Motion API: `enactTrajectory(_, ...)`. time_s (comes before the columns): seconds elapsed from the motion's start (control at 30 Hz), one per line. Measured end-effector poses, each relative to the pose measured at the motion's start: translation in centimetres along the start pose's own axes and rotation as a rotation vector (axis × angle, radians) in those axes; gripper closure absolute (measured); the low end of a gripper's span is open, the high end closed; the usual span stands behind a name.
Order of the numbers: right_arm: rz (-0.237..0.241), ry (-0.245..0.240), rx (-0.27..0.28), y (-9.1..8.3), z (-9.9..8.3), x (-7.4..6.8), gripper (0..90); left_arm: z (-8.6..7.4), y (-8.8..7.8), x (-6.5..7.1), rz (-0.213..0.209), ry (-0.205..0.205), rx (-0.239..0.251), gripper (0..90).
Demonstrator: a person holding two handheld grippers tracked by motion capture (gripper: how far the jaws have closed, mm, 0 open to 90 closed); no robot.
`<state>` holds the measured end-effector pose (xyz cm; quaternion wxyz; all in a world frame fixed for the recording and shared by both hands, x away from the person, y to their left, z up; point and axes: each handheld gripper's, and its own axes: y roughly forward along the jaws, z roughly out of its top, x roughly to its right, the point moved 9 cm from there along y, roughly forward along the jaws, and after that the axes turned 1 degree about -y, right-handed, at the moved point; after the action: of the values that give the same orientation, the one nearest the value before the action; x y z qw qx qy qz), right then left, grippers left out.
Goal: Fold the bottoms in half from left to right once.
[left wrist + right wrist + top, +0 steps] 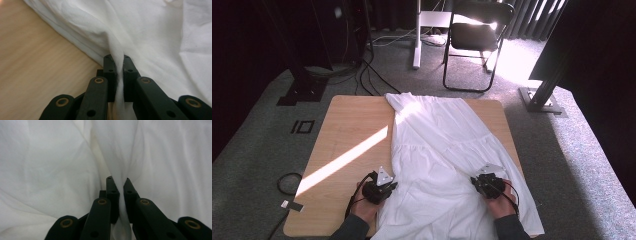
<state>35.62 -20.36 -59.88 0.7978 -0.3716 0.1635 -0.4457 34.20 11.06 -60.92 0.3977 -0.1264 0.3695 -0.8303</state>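
A white dress (447, 150) lies spread along the wooden table (347, 135), its narrow top at the far edge and its wide skirt toward the person. My left gripper (387, 189) sits at the skirt's left edge and is shut on a pinched fold of the white dress (140, 32); its jaws (117, 60) clamp the cloth between them. On the skirt's right part, my right gripper (478, 184) is also shut on a ridge of the white dress (62, 165), with fabric squeezed between its jaws (118, 181).
A bright streak of sunlight (342, 160) crosses the bare left half of the table. A black folding chair (477, 35) and a white stand leg (416, 35) are on the carpet beyond the far edge. Cables (287, 182) lie on the floor at left.
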Motion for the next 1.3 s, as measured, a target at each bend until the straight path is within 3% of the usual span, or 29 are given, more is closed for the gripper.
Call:
enactTrajectory(0.07, -0.007, -0.004, 0.019, -0.6, 0.4, 0.0, 87.2, 0.2, -0.7, -0.4, 0.025, 0.003, 0.007, 86.5)
enactTrajectory(0.1, -0.008, -0.004, 0.044, -1.2, 0.8, 0.1, 87.3, 1.1, -3.0, -2.0, 0.1, -0.003, 0.028, 86.5)
enactTrajectory(0.13, 0.0, 0.004, 0.099, -2.8, 1.9, 0.2, 87.5, 1.6, -4.4, -2.9, 0.143, -0.012, 0.04, 86.8)
enactTrajectory(0.23, 0.031, 0.012, 0.172, -5.2, 3.5, 0.2, 87.6, 3.3, -8.1, -4.7, 0.232, -0.04, 0.093, 86.9)
enactTrajectory(0.27, 0.031, 0.012, 0.172, -5.2, 3.5, 0.2, 87.6, 3.3, -8.1, -4.7, 0.232, -0.04, 0.093, 86.8)
enactTrajectory(0.3, 0.037, 0.013, 0.193, -5.8, 3.9, 0.2, 87.6, 4.6, -9.6, -5.0, 0.238, -0.059, 0.111, 86.8)
enactTrajectory(0.33, 0.036, 0.003, 0.238, -7.4, 5.0, 0.3, 87.6, 5.2, -9.8, -4.9, 0.223, -0.067, 0.122, 82.6)
enactTrajectory(0.37, 0.004, -0.004, 0.249, -8.2, 5.4, 0.8, 87.6, 5.8, -9.9, -4.6, 0.215, -0.061, 0.145, 72.8)
enactTrajectory(0.4, -0.051, -0.01, 0.254, -8.9, 5.6, 1.7, 87.6, 6.2, -9.6, -4.0, 0.199, -0.041, 0.151, 64.0)
enactTrajectory(0.47, -0.144, 0.024, 0.241, -9.7, 5.5, 4.2, 87.6, 6.4, -8.3, -2.6, 0.175, 0.007, 0.122, 55.7)
enactTrajectory(0.53, -0.235, 0.056, 0.175, -9.2, 4.0, 6.9, 87.4, 6.2, -6.5, -1.3, 0.154, 0.036, 0.094, 51.4)
enactTrajectory(0.57, -0.256, 0.066, 0.14, -8.5, 3.0, 8.0, 87.4, 5.9, -5.6, -0.7, 0.127, 0.034, 0.084, 51.1)
enactTrajectory(0.63, -0.251, 0.1, 0.085, -6.5, 0.8, 9.7, 87.2, 5.5, -3.8, 0.7, 0.068, 0.04, 0.068, 48.5)
enactTrajectory(0.67, -0.251, 0.1, 0.085, -6.5, 0.8, 9.7, 87.2, 5.5, -3.8, 0.7, 0.068, 0.04, 0.068, 48.2)
enactTrajectory(0.7, -0.246, 0.105, 0.051, -5.4, -0.4, 10.2, 87.1, 4.8, -1.9, 1.7, 0.028, 0.053, 0.033, 48.2)
enactTrajectory(0.73, -0.239, 0.117, -0.004, -3.3, -2.6, 10.8, 85.9, 4.4, -0.9, 1.9, 0.029, 0.054, 0.005, 45.5)
enactTrajectory(0.83, -0.231, 0.172, -0.023, -1.5, -4.8, 11.5, 76.7, 3.3, 1.8, 2.1, 0.025, 0.01, -0.045, 40.8)
enactTrajectory(0.87, -0.235, 0.188, -0.027, -1.1, -5.2, 11.7, 75.0, 2.9, 2.5, 2.0, 0.048, 0.005, -0.065, 39.0)
enactTrajectory(0.9, -0.224, 0.202, -0.012, -1.1, -5.3, 11.7, 74.9, 2.8, 3.0, 2.0, 0.047, -0.005, -0.06, 38.3)
enactTrajectory(0.97, -0.218, 0.219, -0.017, -1.1, -5.4, 11.9, 73.2, 2.7, 3.2, 2.0, 0.01, -0.042, -0.045, 40.2)
enactTrajectory(1.0, -0.213, 0.227, -0.018, -1.1, -5.4, 11.9, 74.1, 2.7, 3.1, 2.0, -0.01, -0.037, -0.043, 46.9)
enactTrajectory(1.03, -0.206, 0.234, -0.016, -1.1, -5.4, 11.9, 74.9, 2.8, 3.0, 1.9, -0.001, -0.02, -0.037, 59.6)
enactTrajectory(1.1, -0.194, 0.253, -0.013, -1.0, -5.3, 11.6, 76.6, 2.8, 3.0, 1.4, 0.048, 0.024, -0.043, 73.4)
enactTrajectory(1.23, -0.164, 0.255, -0.017, -0.7, -4.9, 10.4, 76.9, 2.8, 3.1, -1.0, 0.142, 0.046, -0.072, 78.8)
enactTrajectory(1.27, -0.164, 0.255, -0.017, -0.7, -4.9, 10.4, 76.9, 2.8, 3.1, -1.0, 0.142, 0.046, -0.072, 79.0)
enactTrajectory(1.3, -0.149, 0.255, -0.013, -0.6, -4.7, 9.9, 76.9, 2.7, 3.1, -3.0, 0.194, 0.037, -0.085, 79.0)
